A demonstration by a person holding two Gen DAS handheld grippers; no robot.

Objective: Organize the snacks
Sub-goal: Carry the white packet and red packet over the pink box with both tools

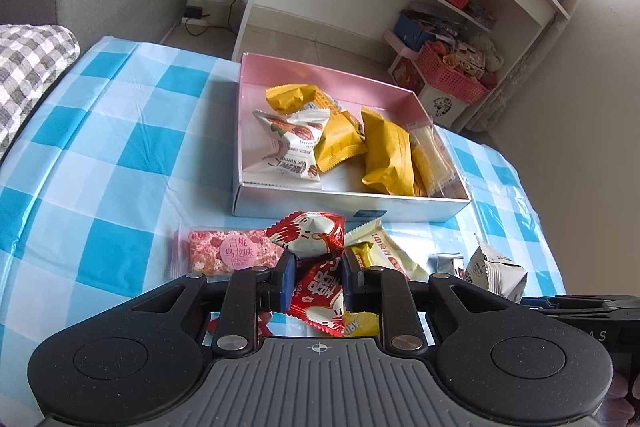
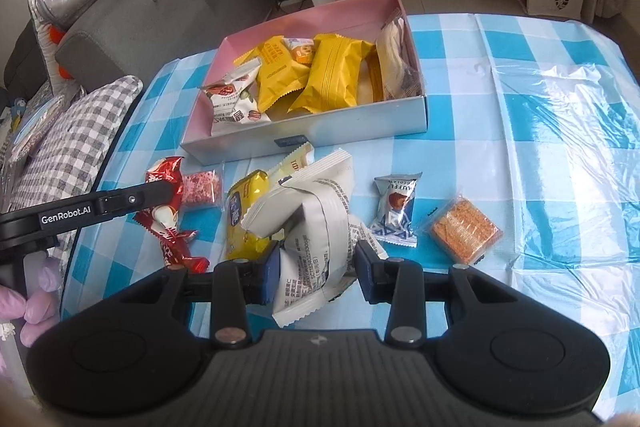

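Checkered tablecloth [image 1: 100,131] bears a pink-lined box [image 1: 320,75] of yellow packets [image 1: 386,155]; left gripper [image 1: 319,269] clamps a red packet [image 1: 320,295], right gripper [image 2: 318,269] released.

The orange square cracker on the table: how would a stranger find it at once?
Start at the pink-lined box on the blue checked cloth. Nearer than it, farthest right among the loose snacks, lies the orange cracker, alone in clear wrap, beside a blue-white packet.

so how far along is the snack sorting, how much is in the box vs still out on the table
Partly done. The pink box already holds several yellow packets and a white one. In hand: the left gripper is closed on a red packet; the right gripper straddles a white pouch, not yet closed. Still out: pink bar, orange cracker, small blue-white packet.
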